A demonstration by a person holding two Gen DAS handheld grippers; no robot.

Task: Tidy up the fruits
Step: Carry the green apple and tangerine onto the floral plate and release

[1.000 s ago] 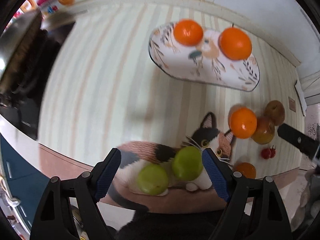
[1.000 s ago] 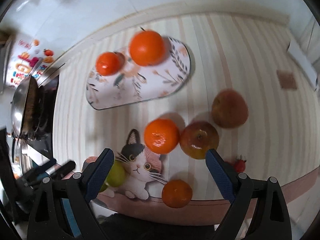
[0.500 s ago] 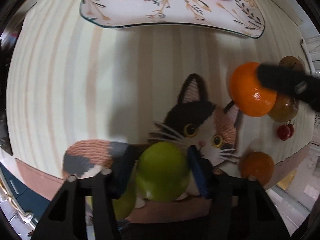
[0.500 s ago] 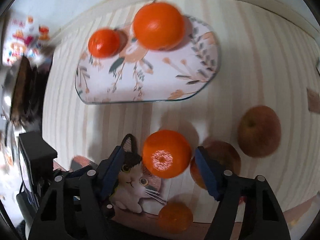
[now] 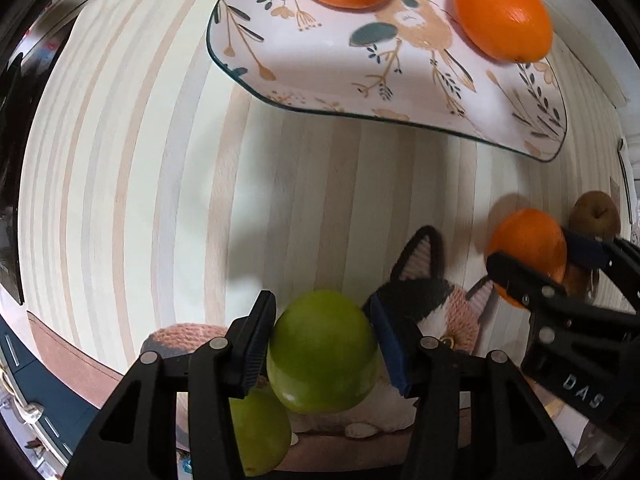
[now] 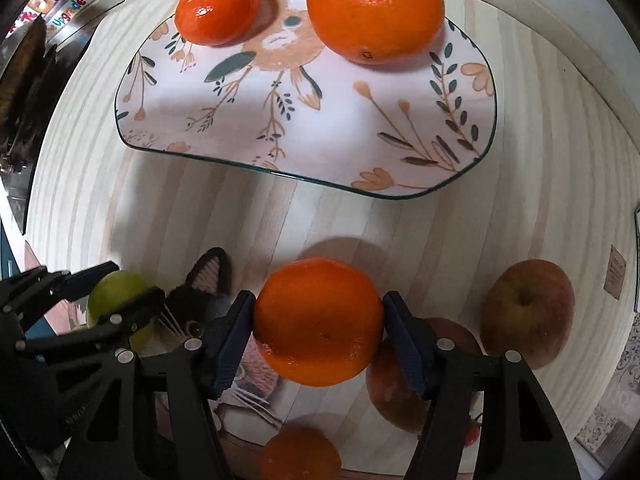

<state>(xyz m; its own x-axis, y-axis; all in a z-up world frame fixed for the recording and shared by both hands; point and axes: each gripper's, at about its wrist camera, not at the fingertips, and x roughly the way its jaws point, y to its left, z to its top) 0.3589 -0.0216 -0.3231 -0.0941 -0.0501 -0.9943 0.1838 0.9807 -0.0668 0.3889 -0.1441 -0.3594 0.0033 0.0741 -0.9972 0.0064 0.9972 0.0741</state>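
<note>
Left gripper (image 5: 323, 346) clamping green fruit (image 5: 322, 350), right gripper (image 6: 319, 332) clamping orange (image 6: 319, 321), apples (image 6: 527, 314) alongside

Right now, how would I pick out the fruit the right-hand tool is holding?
Find the floral plate on the striped table. Just below it, the right gripper clamps a round orange; unlike the plate's two oranges and the brownish apples beside it, it sits between blue pads.

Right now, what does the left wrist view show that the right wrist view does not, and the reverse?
Only the left wrist view shows the second green fruit low behind the left gripper. Only the right wrist view shows a loose orange at the near table edge and both apples, red apple and darker apple. Both show the floral plate with two oranges, the held green fruit, and the held orange in the right gripper.
</note>
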